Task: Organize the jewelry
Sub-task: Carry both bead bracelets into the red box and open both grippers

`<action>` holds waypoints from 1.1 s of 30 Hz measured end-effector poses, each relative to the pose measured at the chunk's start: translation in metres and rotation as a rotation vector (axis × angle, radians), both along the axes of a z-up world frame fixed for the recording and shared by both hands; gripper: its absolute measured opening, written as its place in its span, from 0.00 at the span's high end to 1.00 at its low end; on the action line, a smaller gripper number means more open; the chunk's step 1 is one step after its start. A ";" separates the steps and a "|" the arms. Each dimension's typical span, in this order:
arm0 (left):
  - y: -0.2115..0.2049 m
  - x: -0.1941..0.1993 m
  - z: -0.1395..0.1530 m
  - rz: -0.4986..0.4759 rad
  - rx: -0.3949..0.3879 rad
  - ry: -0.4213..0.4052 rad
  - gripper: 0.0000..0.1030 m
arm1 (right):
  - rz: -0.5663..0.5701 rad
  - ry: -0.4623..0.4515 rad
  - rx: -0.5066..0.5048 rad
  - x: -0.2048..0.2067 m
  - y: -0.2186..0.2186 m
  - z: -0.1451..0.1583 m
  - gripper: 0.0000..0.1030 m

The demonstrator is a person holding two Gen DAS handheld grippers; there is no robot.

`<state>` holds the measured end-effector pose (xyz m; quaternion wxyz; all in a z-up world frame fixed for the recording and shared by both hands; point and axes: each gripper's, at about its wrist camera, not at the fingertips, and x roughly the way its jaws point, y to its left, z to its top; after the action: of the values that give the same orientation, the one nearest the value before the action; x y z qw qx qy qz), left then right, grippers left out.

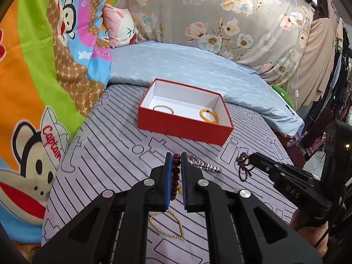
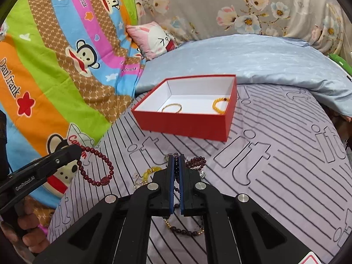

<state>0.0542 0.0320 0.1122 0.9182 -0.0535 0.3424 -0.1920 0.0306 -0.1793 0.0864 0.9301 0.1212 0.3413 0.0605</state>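
My left gripper (image 1: pixel 176 157) is shut on a dark red bead bracelet (image 1: pixel 176 172), which hangs as a loop (image 2: pixel 96 169) from its tip (image 2: pixel 76 151) in the right wrist view. My right gripper (image 2: pixel 176 157) is shut on a dark maroon small-bead strand (image 2: pixel 176 171); it dangles in loops (image 1: pixel 243 168) from that tip (image 1: pixel 250 156) in the left wrist view. Ahead on the bed stands an open red box (image 1: pixel 184 129) (image 2: pixel 182 124) with a white inside. A thin gold bangle (image 1: pixel 164 109) (image 2: pixel 172 107) and a yellow bead bracelet (image 1: pixel 208 116) (image 2: pixel 220 105) lie in it.
On the striped sheet (image 2: pixel 275 165) lie a silver link bracelet (image 1: pixel 203 165), a gold chain (image 1: pixel 167 226), yellow beads (image 2: pixel 151 171) and more dark red beads (image 2: pixel 195 161). A cartoon quilt (image 1: pixel 44 77) rises on the left, and a blue pillow (image 1: pixel 187 63) sits behind the box.
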 end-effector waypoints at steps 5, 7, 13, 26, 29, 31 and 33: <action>-0.009 0.019 0.016 -0.009 0.032 -0.040 0.93 | -0.020 -0.021 0.014 0.014 -0.019 0.016 0.97; -0.013 0.030 0.021 -0.007 0.047 -0.058 0.93 | -0.025 -0.035 0.007 0.022 -0.024 0.023 0.97; -0.030 0.071 0.036 -0.014 0.077 -0.094 0.93 | -0.028 -0.073 -0.027 0.058 -0.029 0.043 0.97; -0.068 0.153 0.025 -0.034 0.079 -0.071 0.93 | -0.004 -0.040 -0.041 0.135 -0.033 0.029 0.97; -0.074 0.162 0.019 -0.039 0.080 -0.059 0.93 | 0.001 -0.025 -0.042 0.142 -0.032 0.020 0.97; -0.076 0.167 0.015 -0.040 0.084 -0.051 0.93 | 0.005 -0.013 -0.041 0.148 -0.032 0.014 0.97; -0.079 0.172 0.010 -0.043 0.086 -0.042 0.93 | 0.006 -0.003 -0.040 0.152 -0.031 0.008 0.97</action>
<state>0.2265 -0.0471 0.1225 0.9222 -0.0027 0.3322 -0.1980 0.1826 -0.2104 0.0948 0.9328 0.1015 0.3412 0.0567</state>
